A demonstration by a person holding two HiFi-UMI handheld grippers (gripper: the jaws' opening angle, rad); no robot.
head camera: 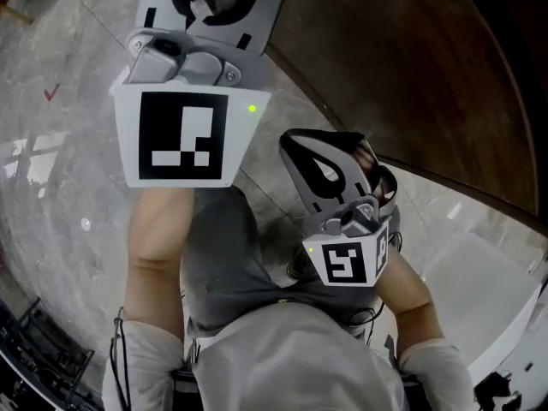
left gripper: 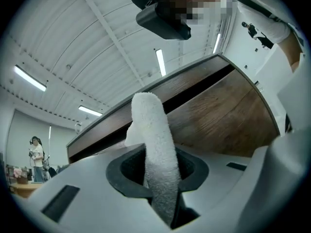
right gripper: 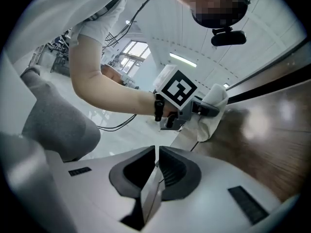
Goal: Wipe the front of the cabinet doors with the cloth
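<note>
**Holding the cloth end-on to the cabinet door**

We read the left gripper (left gripper: 163, 178) as clenched on the cloth (left gripper: 153, 140); the white terry strip rises from between the jaws along the gripper's own line, so its long axis runs straight ahead from the tongs; its rounded free end points at the cabinet door (left gripper: 223, 125), whose brown wood face fills the space just beyond and to the right of that tip. In the right gripper view the bunched end of the cloth seems to lie against the wood, though we cannot be sure of contact; the door's face stretches long from side to side past it. The right gripper (right gripper: 156, 174) is closed with nothing between its jaws, sits nearer the person's body and is apart from the door; so the left is plainly the nearer hand. We judge that the coming stroke turns on pushing the cloth's end forward onto the face and then sweeping across it; if the tongs tilt away, the limp tip would likely lose the wood.
</note>
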